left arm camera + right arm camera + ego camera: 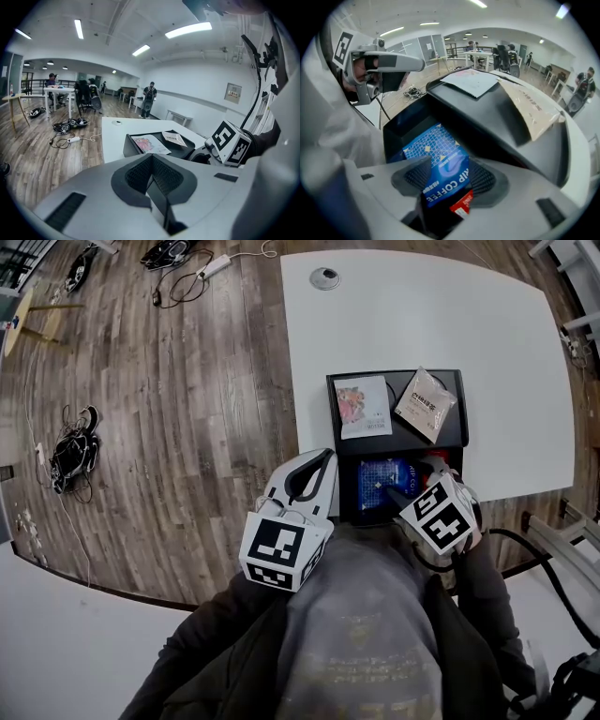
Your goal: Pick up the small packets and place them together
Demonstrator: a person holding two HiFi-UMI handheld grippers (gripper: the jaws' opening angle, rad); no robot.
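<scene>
A black tray (394, 374) sits at the near edge of the white table (422, 315). In its far section lie a white packet with a pink picture (362, 407) and a beige packet (426, 405). A blue coffee packet (440, 164) lies in the near compartment, over a red packet (461, 204). My right gripper (447, 180) points steeply down into that compartment. Its jaws stand wide, with the blue packet between the pads and no pad pressing on it. My left gripper (326, 457) hovers beside the tray's left side, off the table edge, shut and holding nothing.
Wooden floor lies left of the table, with cables and a power strip (214, 265) on it. A round grommet (324, 277) sits at the table's far edge. People and desks (61, 91) show far off in the room.
</scene>
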